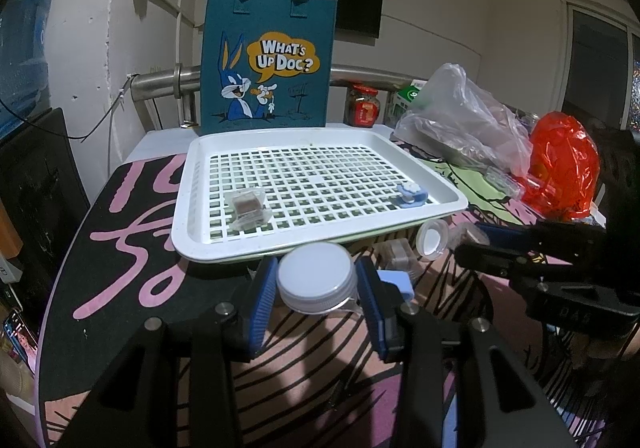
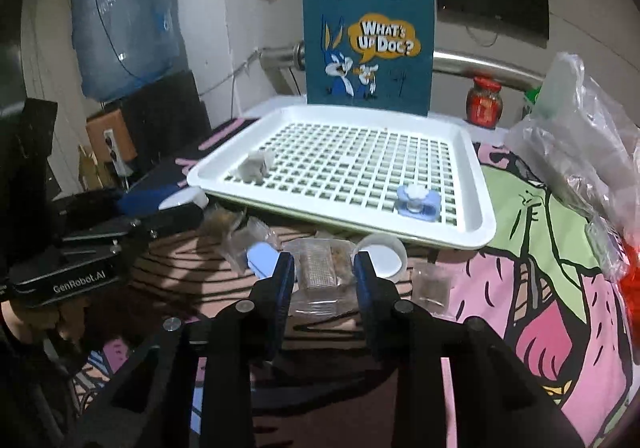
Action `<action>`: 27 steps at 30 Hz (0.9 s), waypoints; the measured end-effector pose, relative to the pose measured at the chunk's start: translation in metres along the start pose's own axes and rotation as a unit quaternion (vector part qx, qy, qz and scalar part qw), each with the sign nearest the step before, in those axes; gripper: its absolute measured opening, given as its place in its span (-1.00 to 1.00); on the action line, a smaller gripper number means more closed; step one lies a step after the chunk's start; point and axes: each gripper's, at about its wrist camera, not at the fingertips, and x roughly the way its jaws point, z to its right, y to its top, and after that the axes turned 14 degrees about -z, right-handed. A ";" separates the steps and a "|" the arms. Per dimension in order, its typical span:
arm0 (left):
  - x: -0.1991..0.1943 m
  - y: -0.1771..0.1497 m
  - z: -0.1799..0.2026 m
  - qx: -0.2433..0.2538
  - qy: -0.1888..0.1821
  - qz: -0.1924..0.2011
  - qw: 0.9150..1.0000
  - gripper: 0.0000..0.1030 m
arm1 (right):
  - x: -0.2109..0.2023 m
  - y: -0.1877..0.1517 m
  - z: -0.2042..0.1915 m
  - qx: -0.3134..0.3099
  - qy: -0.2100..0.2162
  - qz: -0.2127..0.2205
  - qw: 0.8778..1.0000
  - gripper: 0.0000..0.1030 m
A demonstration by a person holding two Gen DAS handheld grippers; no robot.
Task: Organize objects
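My left gripper (image 1: 317, 269) is shut on a wide white bottle cap (image 1: 314, 286), just in front of the near rim of the white grid tray (image 1: 192, 244). In the tray lie a clear little box with a brown block (image 1: 248, 208) and a blue clip (image 1: 410, 196). In the right wrist view my right gripper (image 2: 324, 262) is shut on a clear packet with brown contents (image 2: 318, 276), low over the patterned cloth before the tray (image 2: 484, 224). The right gripper (image 1: 476, 248) also shows at the right of the left wrist view.
Loose on the cloth lie a small white cap (image 2: 384, 260), a blue clip (image 2: 262, 260) and more clear packets (image 2: 432, 284). Behind the tray stands a blue tote bag (image 1: 268, 60). A clear plastic bag (image 1: 460, 116), a red bag (image 1: 564, 164) and a jar (image 1: 362, 104) crowd the right.
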 end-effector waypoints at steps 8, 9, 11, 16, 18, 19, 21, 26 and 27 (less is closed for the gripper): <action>-0.001 0.000 0.001 0.003 0.002 0.002 1.000 -0.23 | -0.002 -0.005 0.007 0.013 0.001 0.027 1.000 -0.43; -0.001 0.000 0.001 0.004 0.003 0.002 1.000 -0.23 | -0.002 -0.005 0.007 0.013 0.001 0.029 1.000 -0.43; -0.001 0.000 0.001 0.004 0.003 0.002 1.000 -0.23 | -0.004 -0.006 0.007 0.013 0.003 0.032 0.999 -0.42; -0.001 0.000 0.001 0.004 0.003 0.002 1.000 -0.23 | -0.005 -0.007 0.009 0.016 0.006 0.036 0.999 -0.42; -0.001 0.001 0.000 0.004 0.003 0.002 1.000 -0.23 | -0.006 -0.007 0.009 0.018 0.007 0.037 0.999 -0.42; -0.001 0.001 0.001 0.004 0.003 0.002 1.000 -0.23 | -0.006 -0.007 0.010 0.018 0.007 0.038 0.999 -0.42; -0.001 0.001 0.000 0.004 0.002 0.001 1.000 -0.23 | -0.006 -0.007 0.010 0.018 0.007 0.038 0.999 -0.42; -0.001 0.000 0.000 0.005 0.003 0.001 1.000 -0.23 | -0.006 -0.007 0.011 0.020 0.008 0.036 0.999 -0.42; -0.001 0.000 0.001 0.005 0.003 0.001 1.000 -0.23 | -0.006 -0.008 0.011 0.021 0.008 0.036 0.999 -0.42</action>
